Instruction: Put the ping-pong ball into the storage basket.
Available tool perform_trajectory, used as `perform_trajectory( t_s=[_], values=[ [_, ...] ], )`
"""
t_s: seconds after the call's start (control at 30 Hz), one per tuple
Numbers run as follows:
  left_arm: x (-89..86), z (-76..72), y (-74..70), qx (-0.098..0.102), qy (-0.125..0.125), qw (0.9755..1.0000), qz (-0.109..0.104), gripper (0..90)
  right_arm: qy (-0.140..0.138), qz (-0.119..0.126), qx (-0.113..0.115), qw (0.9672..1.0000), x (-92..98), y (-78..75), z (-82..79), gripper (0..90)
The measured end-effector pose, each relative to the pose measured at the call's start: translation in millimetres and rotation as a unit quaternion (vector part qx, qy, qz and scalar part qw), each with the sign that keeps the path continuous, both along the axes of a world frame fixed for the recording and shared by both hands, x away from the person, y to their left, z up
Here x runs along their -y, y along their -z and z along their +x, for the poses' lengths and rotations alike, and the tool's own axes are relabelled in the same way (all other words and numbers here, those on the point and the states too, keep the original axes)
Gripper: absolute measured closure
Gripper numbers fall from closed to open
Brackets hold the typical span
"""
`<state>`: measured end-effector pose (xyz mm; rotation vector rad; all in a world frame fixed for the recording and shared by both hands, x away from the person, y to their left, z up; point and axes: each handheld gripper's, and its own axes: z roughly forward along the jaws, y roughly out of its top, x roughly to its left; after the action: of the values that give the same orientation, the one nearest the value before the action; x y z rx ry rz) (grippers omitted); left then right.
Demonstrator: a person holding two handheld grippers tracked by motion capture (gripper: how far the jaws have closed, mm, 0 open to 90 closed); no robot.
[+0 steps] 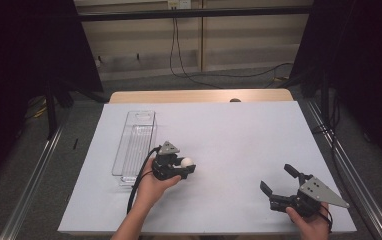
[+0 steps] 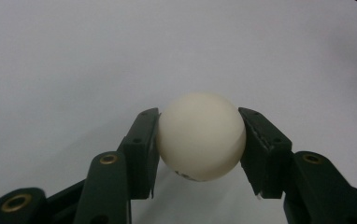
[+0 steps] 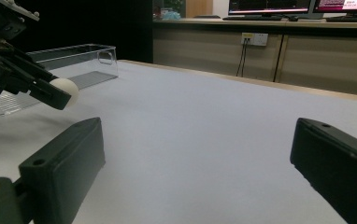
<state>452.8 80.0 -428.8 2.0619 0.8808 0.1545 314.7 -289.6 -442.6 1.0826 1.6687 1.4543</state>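
The ball (image 2: 200,136) sits between the fingers (image 2: 141,149) of your left gripper (image 1: 179,167), which press it on both sides at its widest part, so the grip is good and central. In the high view the ball is near the middle of the bench (image 1: 229,130), just at 3 o'clock from the clear bin (image 1: 134,145). I judge that the step is to carry the ball to this bin. Keep the squeeze even and do not loosen it, because a smooth round ball can slip out easily. Lift first, then move toward 9 o'clock over the bin wall, and lower before you release. Your right gripper (image 1: 278,186) rests at 4 o'clock from the ball, well apart, its fingers wide open and empty; leave it there.
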Motion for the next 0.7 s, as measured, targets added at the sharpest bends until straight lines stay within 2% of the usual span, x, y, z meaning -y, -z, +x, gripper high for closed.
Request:
perform_trajectory(
  t_s=[0.4,0.43,0.7],
  values=[
    [-5.6,0.9,-6.8,-0.004,0.000,1.0000,-0.005,51.1,-0.004,-0.003,-0.001,1.0000,-0.1,0.0,0.2,2.6],
    [-5.8,0.9,-6.4,-0.005,-0.003,0.9999,-0.011,51.1,-0.005,-0.003,0.001,1.0000,-0.9,0.2,0.7,2.6],
    [-11.4,1.3,-10.7,-0.004,-0.011,0.9999,-0.011,51.1,-0.004,-0.002,-0.001,1.0000,-2.0,0.6,0.7,2.7]
  ],
)
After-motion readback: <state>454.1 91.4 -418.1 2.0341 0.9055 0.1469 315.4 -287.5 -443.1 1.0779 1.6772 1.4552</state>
